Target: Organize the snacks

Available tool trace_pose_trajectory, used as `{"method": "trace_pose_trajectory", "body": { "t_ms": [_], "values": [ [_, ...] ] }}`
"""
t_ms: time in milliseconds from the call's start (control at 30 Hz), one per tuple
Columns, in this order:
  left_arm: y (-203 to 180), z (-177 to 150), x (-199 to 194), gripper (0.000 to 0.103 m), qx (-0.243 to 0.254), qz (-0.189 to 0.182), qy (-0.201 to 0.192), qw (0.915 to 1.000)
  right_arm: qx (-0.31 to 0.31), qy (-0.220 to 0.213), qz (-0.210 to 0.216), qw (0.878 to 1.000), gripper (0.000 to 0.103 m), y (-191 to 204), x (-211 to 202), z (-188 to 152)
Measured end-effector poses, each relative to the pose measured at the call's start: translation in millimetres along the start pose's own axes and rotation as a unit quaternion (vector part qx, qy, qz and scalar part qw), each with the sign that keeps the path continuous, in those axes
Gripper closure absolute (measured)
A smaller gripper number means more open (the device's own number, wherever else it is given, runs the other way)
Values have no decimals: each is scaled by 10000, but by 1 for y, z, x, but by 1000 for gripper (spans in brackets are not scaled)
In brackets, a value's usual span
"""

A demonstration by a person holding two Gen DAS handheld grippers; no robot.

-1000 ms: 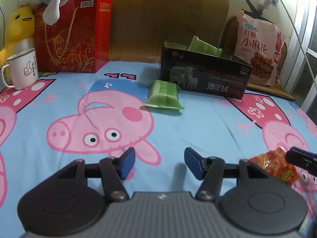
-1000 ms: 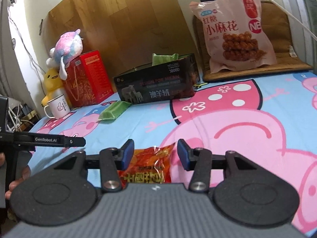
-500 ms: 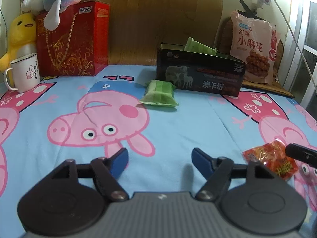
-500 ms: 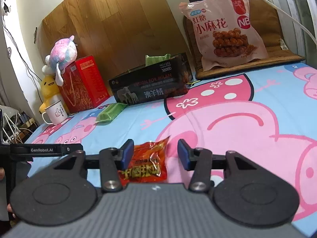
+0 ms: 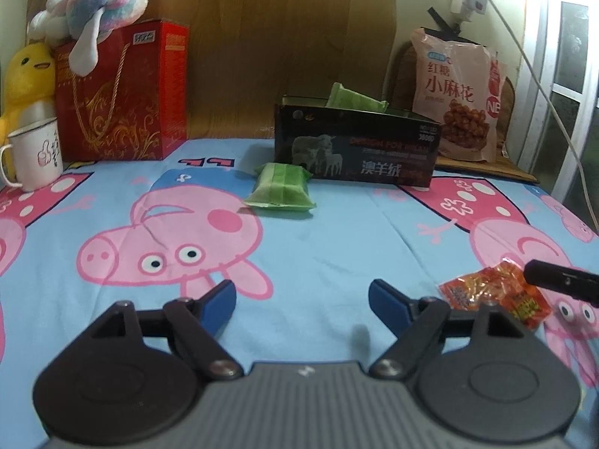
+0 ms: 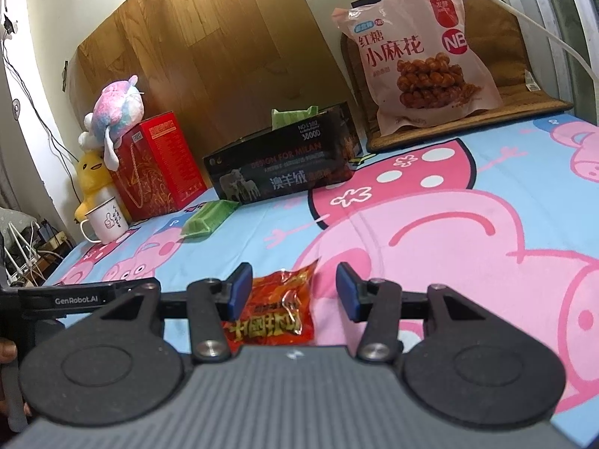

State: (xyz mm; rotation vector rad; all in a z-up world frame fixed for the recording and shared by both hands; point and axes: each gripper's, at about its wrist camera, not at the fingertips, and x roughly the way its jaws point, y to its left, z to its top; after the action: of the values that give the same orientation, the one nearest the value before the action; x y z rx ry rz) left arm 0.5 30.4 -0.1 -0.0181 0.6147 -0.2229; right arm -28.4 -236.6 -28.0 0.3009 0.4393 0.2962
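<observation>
A red-orange snack packet [image 6: 275, 308] lies on the cartoon bedsheet between the fingers of my right gripper [image 6: 294, 290], which is open around it without touching. The packet also shows at the right of the left wrist view [image 5: 494, 293]. A green snack packet [image 5: 280, 187] lies in front of a black open box [image 5: 355, 146], and another green packet [image 5: 353, 97] stands in the box. My left gripper [image 5: 301, 299] is open and empty, well short of the green packet. The box [image 6: 284, 172] and green packet [image 6: 209, 215] also show in the right wrist view.
A large pink bag of twisted snacks [image 5: 458, 97] leans at the back right on a brown mat. A red gift box [image 5: 123, 93] with plush toys and a white mug [image 5: 33, 157] stand at the back left. A cable [image 5: 543, 86] hangs at the right.
My left gripper has opened wider and drawn back a little from the green packet. My right gripper has stayed open around the red-orange packet, with the view tilting slightly.
</observation>
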Motion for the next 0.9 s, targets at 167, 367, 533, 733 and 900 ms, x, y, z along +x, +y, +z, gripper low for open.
{"method": "trace_pose_trajectory", "body": {
  "t_ms": [167, 367, 533, 733, 900],
  "values": [
    [-4, 0, -1, 20, 108, 25, -50, 9999, 71, 38, -44, 10000, 50, 0, 1, 1],
    [-4, -1, -4, 20, 107, 21, -131, 9999, 93, 30, -22, 10000, 38, 0, 1, 0],
    [-2, -1, -4, 19, 8, -16, -119, 9999, 212, -264, -141, 9993, 30, -2, -3, -2],
    [8, -1, -2, 16, -282, 39, -83, 9996, 257, -468, -277, 9982, 30, -1, -6, -4],
    [8, 0, -3, 14, -260, 86, -122, 9996, 252, -430, -279, 9984, 30, -1, -4, -3]
  ]
}}
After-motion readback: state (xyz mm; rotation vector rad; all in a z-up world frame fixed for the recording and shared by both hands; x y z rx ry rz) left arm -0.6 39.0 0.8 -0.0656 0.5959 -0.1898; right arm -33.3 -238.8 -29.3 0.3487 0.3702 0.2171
